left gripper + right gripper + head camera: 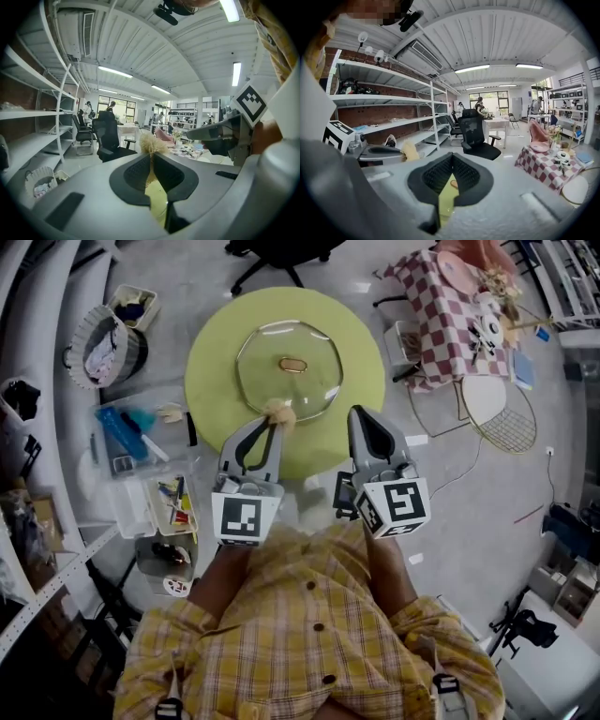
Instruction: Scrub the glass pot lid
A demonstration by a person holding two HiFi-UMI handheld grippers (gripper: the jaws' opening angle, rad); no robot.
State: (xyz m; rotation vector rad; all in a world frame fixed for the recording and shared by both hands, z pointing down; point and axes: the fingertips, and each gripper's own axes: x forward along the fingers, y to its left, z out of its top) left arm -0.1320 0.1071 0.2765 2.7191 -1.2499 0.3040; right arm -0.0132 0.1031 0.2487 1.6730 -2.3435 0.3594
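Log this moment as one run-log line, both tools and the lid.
left tool: shut on scrubber | right tool: shut, empty | glass lid: flat on green table | scrubber at lid's near rim, contact unclear

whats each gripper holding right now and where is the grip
The left gripper holds a tan fibrous scrubber, pinched at its near end between the jaw tips, with the tuft sticking out. The right gripper is shut on nothing.

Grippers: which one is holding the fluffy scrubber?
The left gripper. Its jaws are pinched on the straw-coloured scrubber, by the near rim of the glass pot lid. The right gripper has its jaws shut with nothing between them.
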